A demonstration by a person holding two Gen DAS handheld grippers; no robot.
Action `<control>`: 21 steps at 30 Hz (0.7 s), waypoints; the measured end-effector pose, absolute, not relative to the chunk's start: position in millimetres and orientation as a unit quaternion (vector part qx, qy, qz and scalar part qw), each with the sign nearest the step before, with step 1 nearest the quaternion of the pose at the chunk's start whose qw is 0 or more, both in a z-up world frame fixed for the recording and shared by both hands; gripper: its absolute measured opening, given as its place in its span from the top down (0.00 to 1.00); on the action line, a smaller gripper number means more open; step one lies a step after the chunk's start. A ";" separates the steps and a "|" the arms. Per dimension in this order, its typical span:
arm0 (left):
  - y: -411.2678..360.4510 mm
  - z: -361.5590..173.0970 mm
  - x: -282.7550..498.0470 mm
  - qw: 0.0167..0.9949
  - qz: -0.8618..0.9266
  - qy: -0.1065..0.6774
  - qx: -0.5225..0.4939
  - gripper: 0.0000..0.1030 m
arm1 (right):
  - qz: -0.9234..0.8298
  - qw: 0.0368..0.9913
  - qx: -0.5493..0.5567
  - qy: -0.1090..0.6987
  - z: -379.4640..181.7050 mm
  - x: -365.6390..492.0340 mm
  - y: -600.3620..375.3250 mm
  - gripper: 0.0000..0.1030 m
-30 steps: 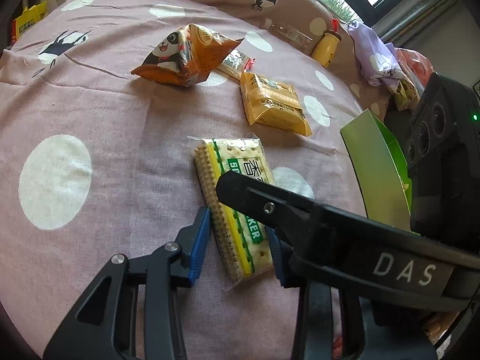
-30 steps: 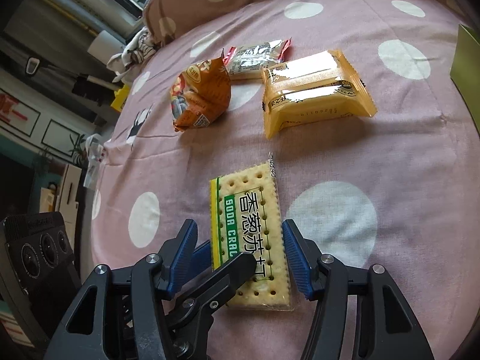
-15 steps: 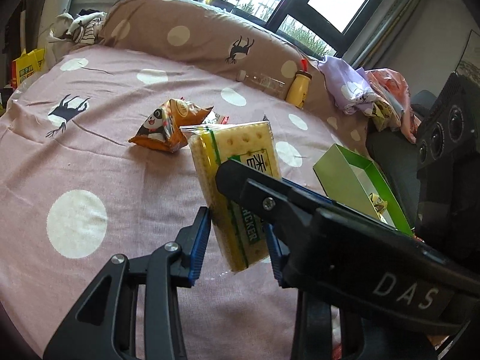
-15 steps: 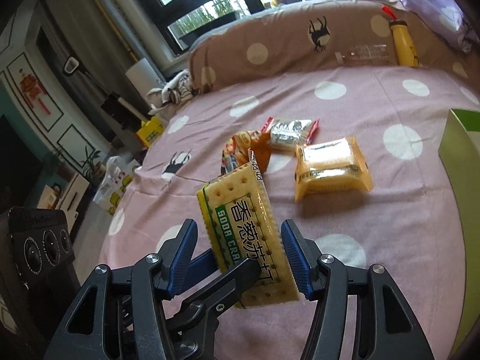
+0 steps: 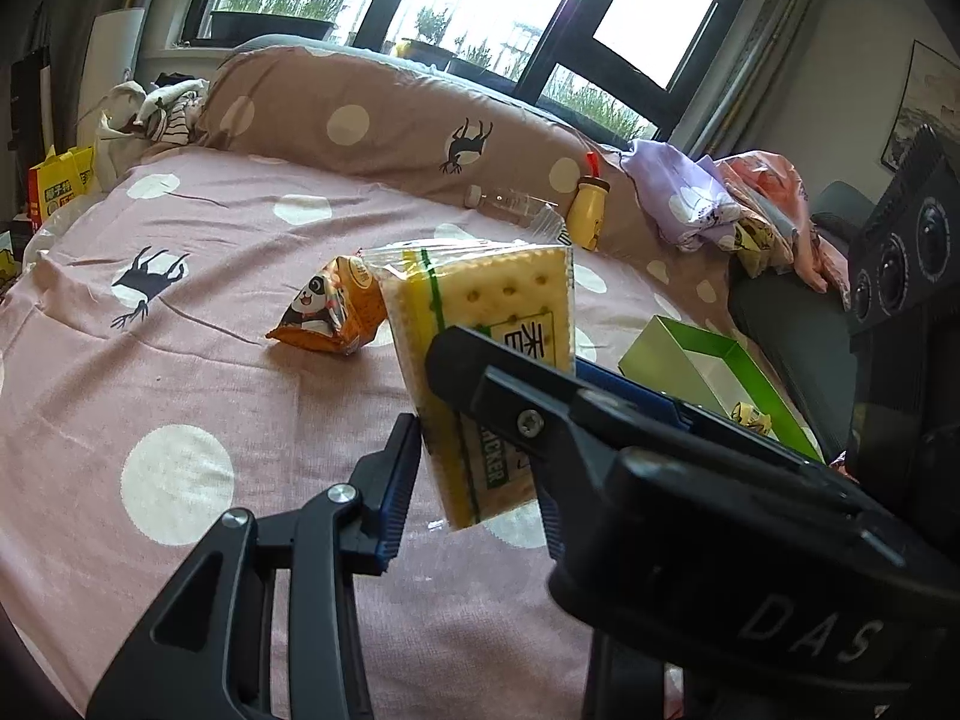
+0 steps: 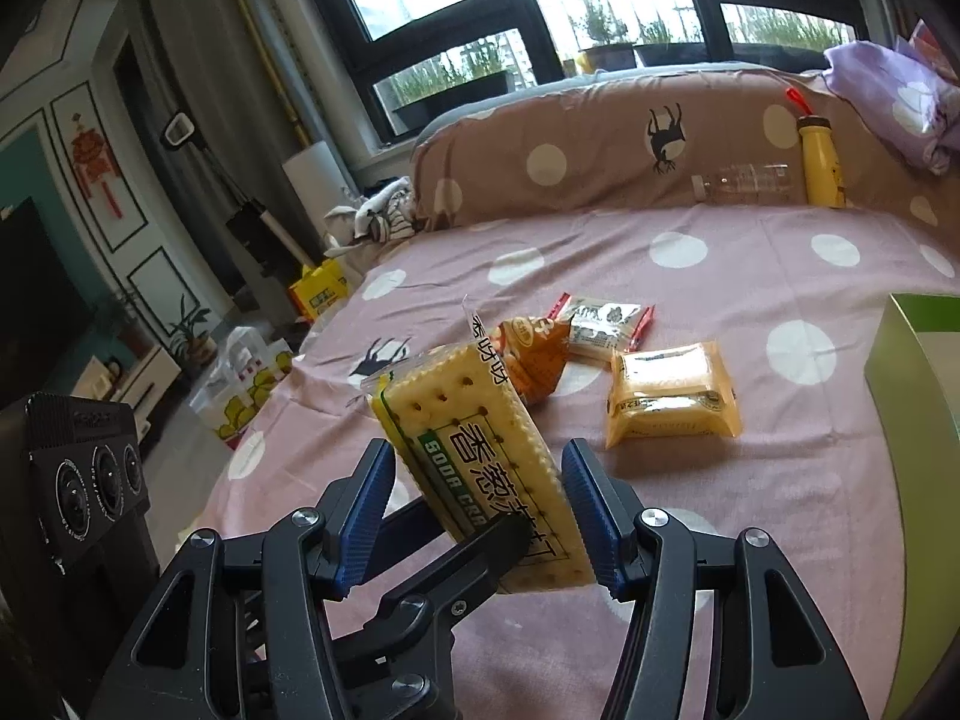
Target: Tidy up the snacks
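Left wrist view: both tongs grip the soda cracker pack above the bedspread.

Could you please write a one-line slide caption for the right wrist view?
Both grippers lift a soda cracker pack above the pink dotted bedspread, other snack packets lying behind it.

The cracker pack hangs above the bed. Behind it lie the panda bag, a small packet and a pouch. The box sits right; bottles lean against the bolster behind
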State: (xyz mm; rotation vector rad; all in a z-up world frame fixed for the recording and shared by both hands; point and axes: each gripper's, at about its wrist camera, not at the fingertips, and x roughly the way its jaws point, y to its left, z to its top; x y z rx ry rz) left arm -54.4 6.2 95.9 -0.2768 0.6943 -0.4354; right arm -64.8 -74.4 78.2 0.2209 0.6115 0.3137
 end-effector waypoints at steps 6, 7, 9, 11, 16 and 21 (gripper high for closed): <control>5.5 110.5 -62.8 0.919 -0.209 0.311 -0.122 0.66 | 0.156 0.942 0.100 0.280 88.9 -74.5 -72.0 0.41; 4.6 113.7 -64.4 0.921 -0.208 0.306 -0.119 0.66 | 0.158 0.943 0.100 0.275 91.8 -76.1 -72.5 0.41; 1.5 121.4 -67.5 0.925 -0.210 0.296 -0.116 0.65 | 0.161 0.945 0.102 0.266 98.5 -80.1 -74.1 0.41; -3.8 130.1 -70.4 0.928 -0.213 0.287 -0.109 0.65 | 0.161 0.948 0.103 0.253 105.9 -85.2 -78.4 0.41; -23.7 149.5 -77.5 0.932 -0.228 0.268 -0.085 0.65 | 0.154 0.955 0.112 0.227 122.7 -99.0 -96.5 0.41; -56.3 166.0 -82.0 0.933 -0.246 0.256 -0.057 0.65 | 0.134 0.960 0.132 0.209 135.2 -110.8 -125.9 0.41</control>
